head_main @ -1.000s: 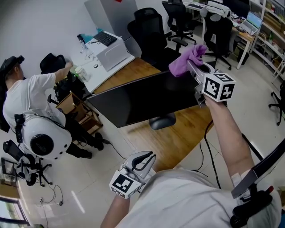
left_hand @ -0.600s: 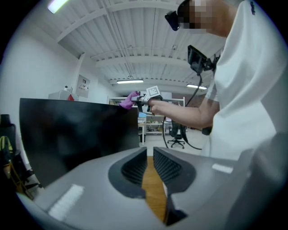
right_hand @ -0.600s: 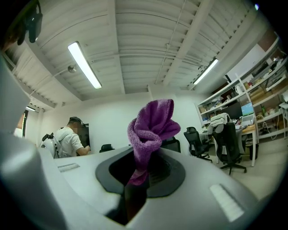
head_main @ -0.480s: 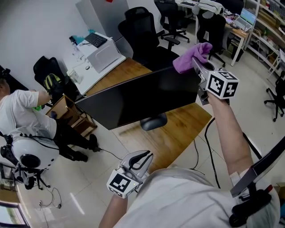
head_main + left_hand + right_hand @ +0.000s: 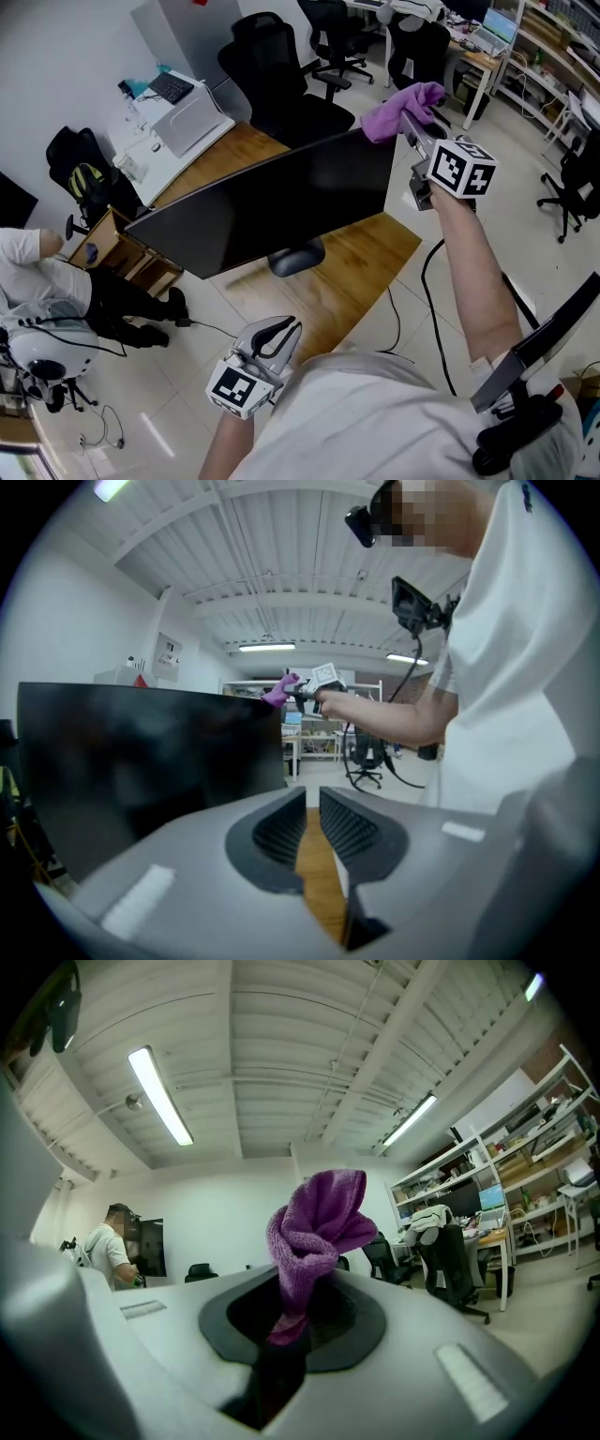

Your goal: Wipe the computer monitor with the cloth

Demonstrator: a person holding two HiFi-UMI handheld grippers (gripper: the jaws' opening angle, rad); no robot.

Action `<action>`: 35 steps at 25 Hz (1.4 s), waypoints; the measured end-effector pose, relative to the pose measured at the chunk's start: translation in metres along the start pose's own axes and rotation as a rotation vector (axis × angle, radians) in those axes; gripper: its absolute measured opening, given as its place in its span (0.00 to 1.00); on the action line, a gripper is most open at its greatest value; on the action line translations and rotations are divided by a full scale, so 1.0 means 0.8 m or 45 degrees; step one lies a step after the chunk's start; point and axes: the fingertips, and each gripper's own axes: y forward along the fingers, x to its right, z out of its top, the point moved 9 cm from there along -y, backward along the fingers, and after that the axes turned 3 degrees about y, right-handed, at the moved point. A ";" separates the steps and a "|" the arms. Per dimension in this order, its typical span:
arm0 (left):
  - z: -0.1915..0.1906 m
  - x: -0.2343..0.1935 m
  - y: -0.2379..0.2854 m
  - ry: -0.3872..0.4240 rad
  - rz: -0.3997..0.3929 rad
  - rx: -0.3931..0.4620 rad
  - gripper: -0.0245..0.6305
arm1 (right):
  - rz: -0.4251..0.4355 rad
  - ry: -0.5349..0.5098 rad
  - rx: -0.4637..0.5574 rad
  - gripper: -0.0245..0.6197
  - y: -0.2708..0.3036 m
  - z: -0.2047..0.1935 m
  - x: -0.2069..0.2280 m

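Observation:
The black monitor (image 5: 272,202) stands on a wooden desk (image 5: 347,267), its dark screen facing me. My right gripper (image 5: 410,120) is raised at the monitor's top right corner and is shut on a purple cloth (image 5: 401,105); the bunched cloth (image 5: 314,1227) sticks up from between its jaws (image 5: 289,1321). Whether the cloth touches the screen edge I cannot tell. My left gripper (image 5: 274,336) hangs low near my body, in front of the desk, shut with nothing in it. In the left gripper view the monitor (image 5: 141,761) fills the left, with the cloth (image 5: 277,692) beyond it.
Black office chairs (image 5: 277,75) stand behind the desk. A white side table (image 5: 183,117) with a keyboard sits at the back left. A person (image 5: 37,272) crouches at the left beside an open wooden cabinet (image 5: 117,248). Cables (image 5: 427,281) trail on the floor. Shelving (image 5: 553,37) lines the far right.
The head view has shifted, so the desk sits further left. My right gripper keeps the cloth at the monitor's top right corner. The person at the left has moved down toward the frame's edge.

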 end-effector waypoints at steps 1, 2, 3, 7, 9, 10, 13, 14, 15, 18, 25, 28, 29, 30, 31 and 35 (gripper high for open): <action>0.001 0.000 0.003 0.002 -0.001 -0.004 0.14 | -0.008 0.001 0.002 0.12 -0.002 0.000 0.005; 0.003 0.000 0.005 0.001 -0.001 -0.008 0.14 | -0.016 0.003 0.004 0.12 -0.003 0.001 0.010; 0.004 -0.001 0.007 0.002 -0.003 -0.012 0.14 | -0.023 0.006 0.005 0.12 -0.004 0.001 0.014; 0.006 -0.002 0.012 0.020 -0.017 -0.029 0.14 | -0.038 0.021 0.013 0.12 -0.007 0.003 0.026; 0.010 0.002 0.017 0.011 -0.018 -0.025 0.14 | -0.040 0.022 0.016 0.12 -0.010 0.005 0.033; 0.012 0.004 0.019 0.008 -0.017 -0.025 0.14 | -0.040 0.023 0.017 0.12 -0.011 0.005 0.036; 0.012 0.006 0.023 0.013 -0.017 -0.031 0.14 | -0.043 0.031 0.017 0.12 -0.014 0.001 0.045; 0.012 0.007 0.024 0.015 -0.016 -0.033 0.14 | -0.044 0.035 0.015 0.12 -0.014 -0.002 0.048; 0.013 0.008 0.025 0.012 -0.013 -0.035 0.14 | -0.043 0.041 0.013 0.12 -0.014 -0.004 0.050; 0.016 0.012 0.026 0.015 -0.005 -0.046 0.14 | -0.037 0.071 0.013 0.12 -0.016 -0.011 0.057; 0.017 0.017 0.020 0.000 0.015 -0.067 0.14 | -0.034 0.193 0.024 0.11 -0.018 -0.036 0.067; 0.013 0.020 0.019 0.011 0.011 -0.080 0.14 | -0.036 0.243 0.028 0.11 -0.021 -0.047 0.074; 0.013 0.021 0.019 0.017 0.008 -0.083 0.14 | -0.035 0.261 0.025 0.11 -0.022 -0.051 0.076; 0.012 0.022 0.019 0.022 0.004 -0.086 0.14 | -0.037 0.276 0.020 0.11 -0.023 -0.056 0.078; 0.011 0.024 0.019 0.025 0.002 -0.089 0.14 | -0.040 0.289 0.014 0.11 -0.024 -0.062 0.080; 0.009 0.024 0.016 0.012 0.008 -0.093 0.14 | -0.054 0.306 -0.010 0.11 -0.024 -0.082 0.082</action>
